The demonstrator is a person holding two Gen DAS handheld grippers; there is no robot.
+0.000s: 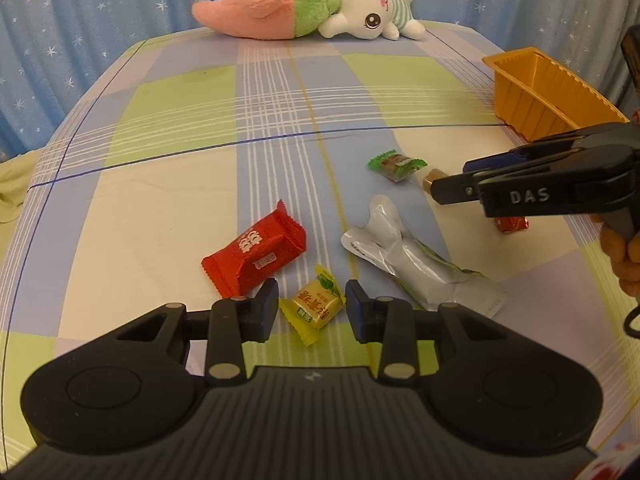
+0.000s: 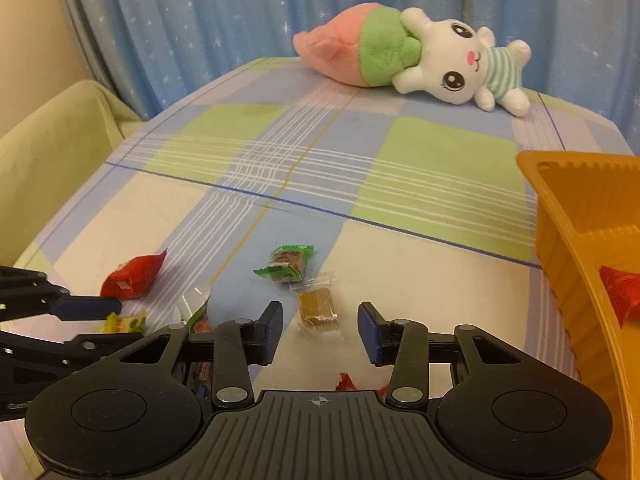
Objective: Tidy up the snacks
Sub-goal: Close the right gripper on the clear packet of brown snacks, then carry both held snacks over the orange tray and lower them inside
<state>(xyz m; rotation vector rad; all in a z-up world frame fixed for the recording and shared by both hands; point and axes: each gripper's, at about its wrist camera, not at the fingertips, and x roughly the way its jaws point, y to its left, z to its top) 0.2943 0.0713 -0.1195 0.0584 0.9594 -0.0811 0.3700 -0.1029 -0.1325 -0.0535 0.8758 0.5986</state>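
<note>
left gripper (image 1: 312, 306): apart, straddling yellow candy (image 1: 314, 307) | right gripper (image 2: 320, 330): apart, straddling brown candy (image 2: 318, 308)

Checked tablecloth (image 1: 168, 104) bears wrapped snacks (image 1: 256, 254), orange tray (image 1: 536, 92), plush rabbit (image 1: 308, 4).

- The orange tray (image 2: 568, 216) runs off the right edge in the right wrist view; a red packet (image 2: 622, 292) inside it is cut off there too.
- A small red wrapper (image 1: 512, 224) is mostly hidden behind the right gripper's fingers (image 1: 452, 192).
- Behind the left gripper's fingers (image 2: 86, 307), the yellow candy (image 2: 124, 323) shows only partly.
- Print on the red snack pack (image 1: 256, 254) is too small to read.
</note>
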